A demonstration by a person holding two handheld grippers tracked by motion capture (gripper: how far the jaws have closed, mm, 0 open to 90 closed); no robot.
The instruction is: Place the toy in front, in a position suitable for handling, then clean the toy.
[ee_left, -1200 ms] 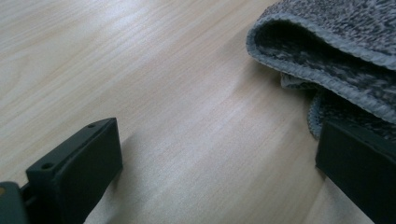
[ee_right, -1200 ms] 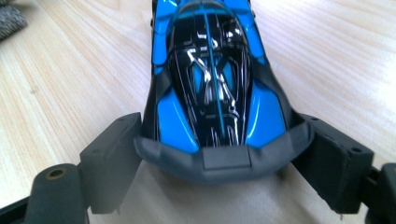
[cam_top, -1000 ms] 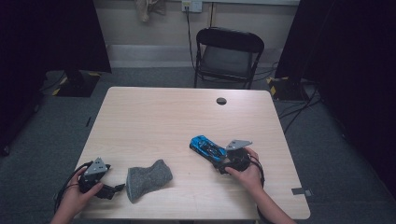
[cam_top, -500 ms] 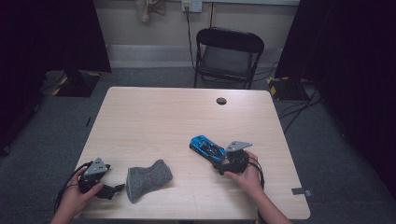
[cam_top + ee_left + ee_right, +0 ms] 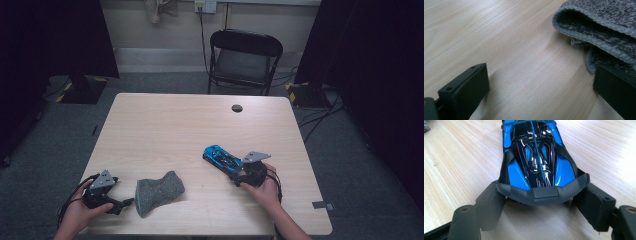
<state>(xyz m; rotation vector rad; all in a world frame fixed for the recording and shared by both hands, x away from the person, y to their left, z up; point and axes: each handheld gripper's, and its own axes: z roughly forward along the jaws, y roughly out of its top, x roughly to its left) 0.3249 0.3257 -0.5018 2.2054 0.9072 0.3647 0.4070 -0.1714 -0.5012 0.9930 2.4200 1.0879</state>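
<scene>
Right gripper (image 5: 535,202) had just been closing around the rear end of the glossy blue-and-black toy car (image 5: 534,157), lying near the right front of the pale wooden table (image 5: 165,125) (jaws at its sides, firm pressing unclear); left gripper (image 5: 536,87) gaped empty just beside the crumpled grey knitted cloth (image 5: 604,32)

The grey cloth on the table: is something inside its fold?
The grey cloth lies folded on the wooden table. Its open fold shows dark inner fabric; deeper inside is covered.
</scene>
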